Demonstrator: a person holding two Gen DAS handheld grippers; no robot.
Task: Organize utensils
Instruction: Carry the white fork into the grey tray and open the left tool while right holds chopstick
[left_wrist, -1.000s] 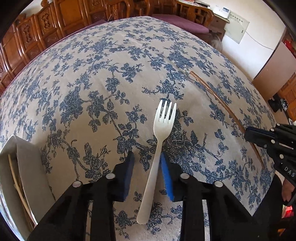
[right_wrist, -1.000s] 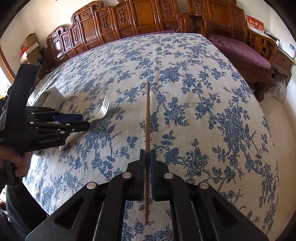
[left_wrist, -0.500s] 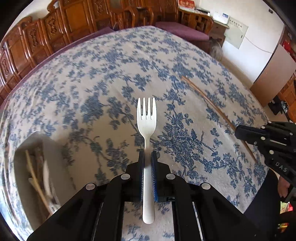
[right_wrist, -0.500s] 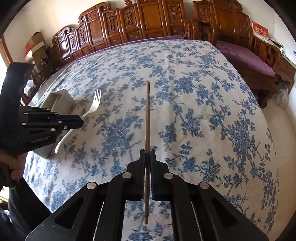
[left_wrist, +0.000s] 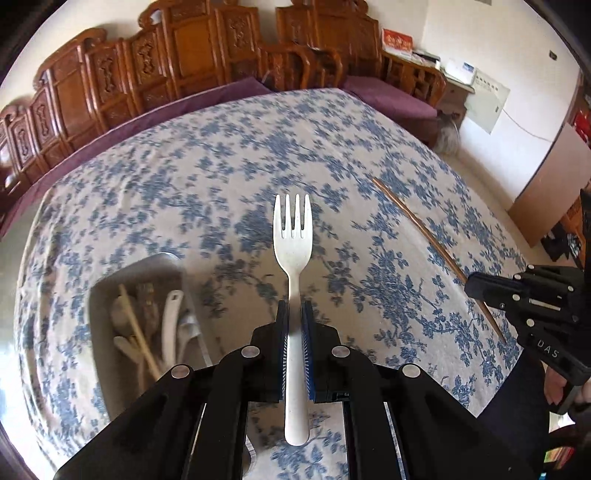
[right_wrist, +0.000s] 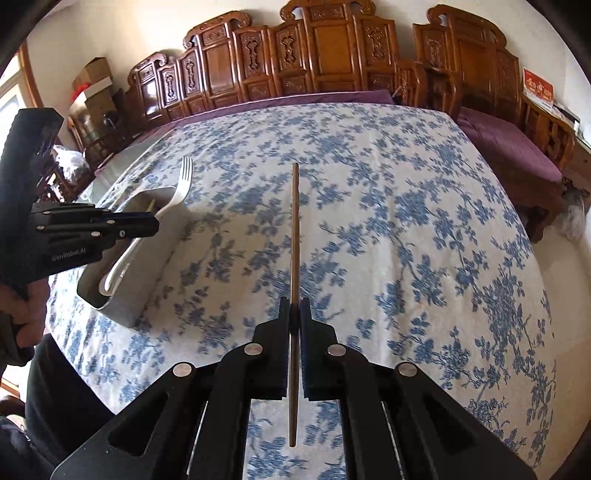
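Above blurred tray (left_wrist: 99, 295), fork (left_wrist: 293, 240), perhaps plastic.

Carved wooden chairs (right_wrist: 332, 62) line white wall (left_wrist: 480, 40); purple cushions (right_wrist: 517, 147); window possibly at left.

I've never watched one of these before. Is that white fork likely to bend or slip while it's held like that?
The white fork looks like thin plastic, so probably light and slightly bendy. It juts straight from the left hand-held gripper without sagging, so it seems stiff enough. The pads clamp its smooth, narrow handle, so it might twist if bumped against the metal tray.
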